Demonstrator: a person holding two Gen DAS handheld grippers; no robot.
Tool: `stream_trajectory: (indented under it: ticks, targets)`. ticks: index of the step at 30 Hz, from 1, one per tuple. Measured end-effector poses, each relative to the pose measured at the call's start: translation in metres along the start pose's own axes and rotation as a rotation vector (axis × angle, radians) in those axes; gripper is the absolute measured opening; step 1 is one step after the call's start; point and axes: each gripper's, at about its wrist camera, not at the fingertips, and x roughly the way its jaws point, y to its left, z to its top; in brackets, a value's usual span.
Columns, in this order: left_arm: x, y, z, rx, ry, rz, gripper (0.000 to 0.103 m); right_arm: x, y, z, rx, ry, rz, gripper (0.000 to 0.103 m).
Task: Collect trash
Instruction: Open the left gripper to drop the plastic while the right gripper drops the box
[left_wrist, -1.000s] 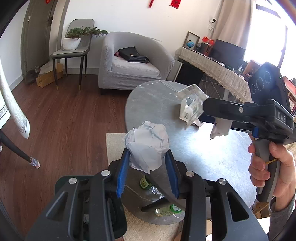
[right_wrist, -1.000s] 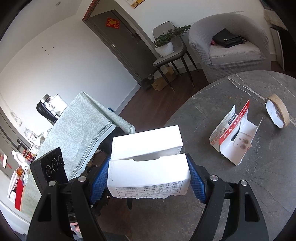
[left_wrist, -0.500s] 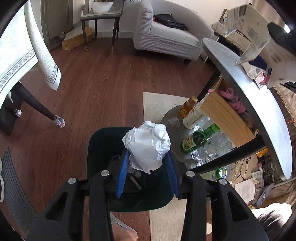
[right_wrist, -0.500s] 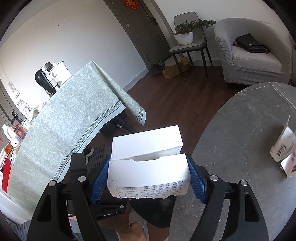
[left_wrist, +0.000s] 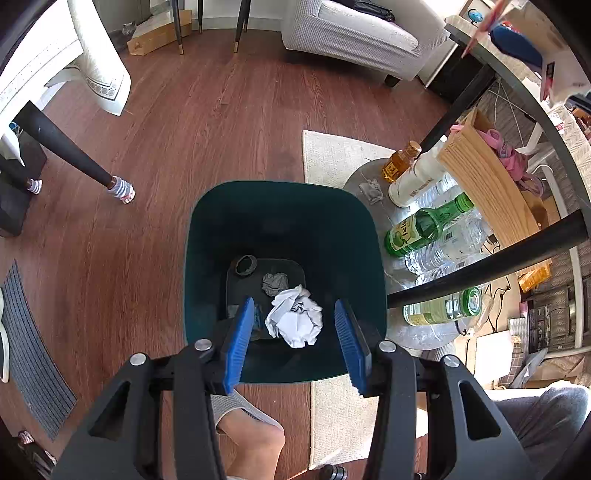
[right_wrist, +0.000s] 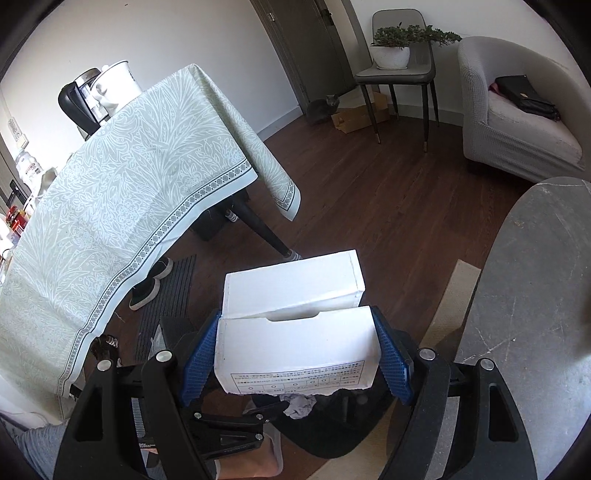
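Below my left tongs (left_wrist: 295, 343) sits a dark green bin (left_wrist: 284, 206) on the wood floor, and inside it lie a white paper wad (left_wrist: 295, 317), a smaller grey wad (left_wrist: 275, 283) and a dark ring (left_wrist: 244, 265) at the bottom. Those tongs point steeply down over the bin, and their jaws have just been opening; the blue pads (left_wrist: 240, 347) stand clear of the paper wad, which shows between them but no longer touches either pad. Whether it has settled on the bottom I cannot tell.

My right tongs (right_wrist: 295, 350) are clamped on a white box (right_wrist: 295, 332) with its flap up, held over the floor beside the grey counter (right_wrist: 535, 314). Under the box I see only a slice of the bin (right_wrist: 332, 432) with some grey scrap in it; the box hides the rest. Bottles (left_wrist: 424, 229) lie under the counter, just right of the bin.
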Motion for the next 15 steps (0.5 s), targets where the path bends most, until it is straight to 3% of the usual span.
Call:
stream_trajectory:
  ticks: [7,15]
  targets:
    - [-0.032,0.025,0.002,-0.06,-0.08,0.003,0.049,0.032,0.013,-0.008,-0.063,0.067,-0.083,0.078]
    - [-0.083,0.064,0.008,-0.175,-0.219,0.023,0.046,0.061,0.023,-0.023,-0.1,0.143,-0.109,0.078]
